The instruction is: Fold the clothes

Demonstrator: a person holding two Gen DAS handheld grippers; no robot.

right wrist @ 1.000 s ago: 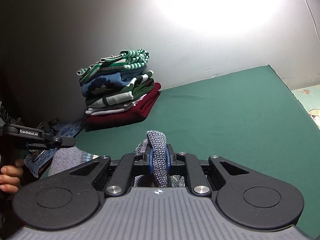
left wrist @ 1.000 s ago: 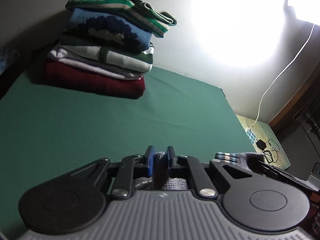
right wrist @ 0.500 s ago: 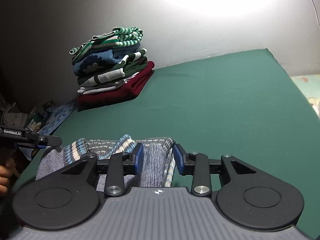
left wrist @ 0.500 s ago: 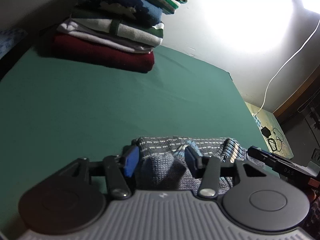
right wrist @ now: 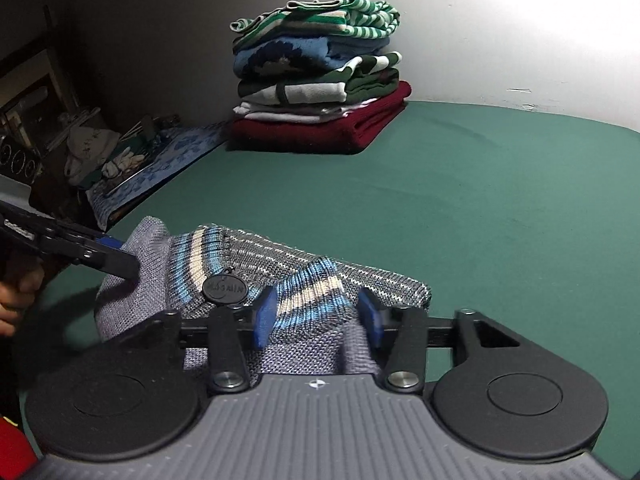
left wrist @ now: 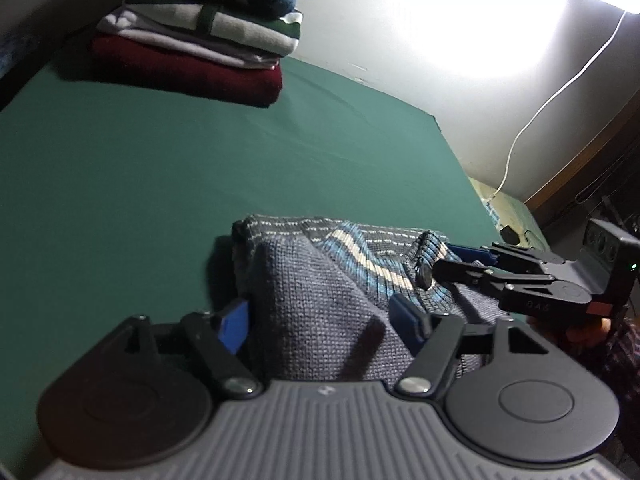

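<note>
Holding a tool in each hand, I had both of them at the near edge of the green counter (right wrist: 480, 200), on the grey knit sweater (left wrist: 360, 248) that lay bunched there. My left tool (left wrist: 320, 320) had just been closing its jaws. They stood partly apart, with a thick fold of the plain grey knit filling the gap and a blue pad against the fabric on each side, so it gripped that fold. My right tool (right wrist: 316, 316) had also just been closing. Its jaws were narrower, and the ribbed cuff (right wrist: 308, 296), striped blue and cream, lay between the pads. One pad touched the cuff, but I could not tell whether the other pressed on it, so I could not say if that grip was firm.

A round dark tag (right wrist: 223, 289) sat on the sweater's striped neckband, between the two tools. In the right wrist view my left tool's tip met the sweater's far left end, with my hand (right wrist: 16, 300) behind it at the frame's edge.

Well apart from the sweater, at the far side of the counter against the wall (right wrist: 160, 20), stood a stack of folded clothes (right wrist: 320, 80). A maroon knit (right wrist: 320, 130) was at the bottom and a green-and-white striped top (right wrist: 320, 20) was uppermost. A white cable (left wrist: 560, 92) hung down the wall under a bright lamp glare.
</note>
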